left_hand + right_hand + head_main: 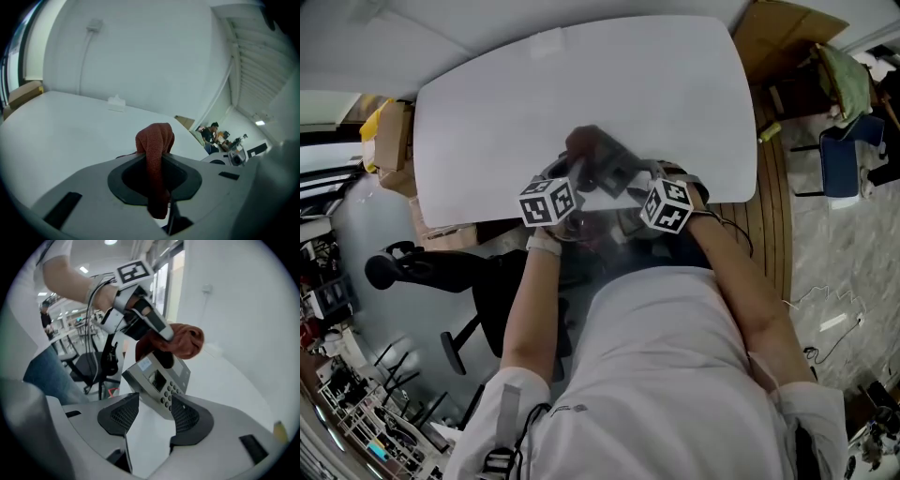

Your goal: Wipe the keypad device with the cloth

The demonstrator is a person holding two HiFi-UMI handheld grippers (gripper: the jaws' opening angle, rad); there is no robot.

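Note:
A grey keypad device (157, 380) with a small screen and rows of buttons sits tilted by the near edge of the white table (581, 84). Its lower end lies between the fingertips of my right gripper (155, 399), whose jaws stand wide; I see no firm press of the pads. My left gripper (157, 187) is shut on a red-brown cloth (154, 140) that bulges out past its jaws. In the right gripper view the left gripper (157, 331) holds the cloth (185, 341) against the device's top end. In the head view the two grippers meet over the blurred device (614, 171).
A small white object (116, 102) lies at the table's far edge. A black office chair (403, 267) stands left of me, with cardboard boxes (394, 141) by the table's left end. A blue chair (848, 155) and clutter stand at the right on the wooden floor.

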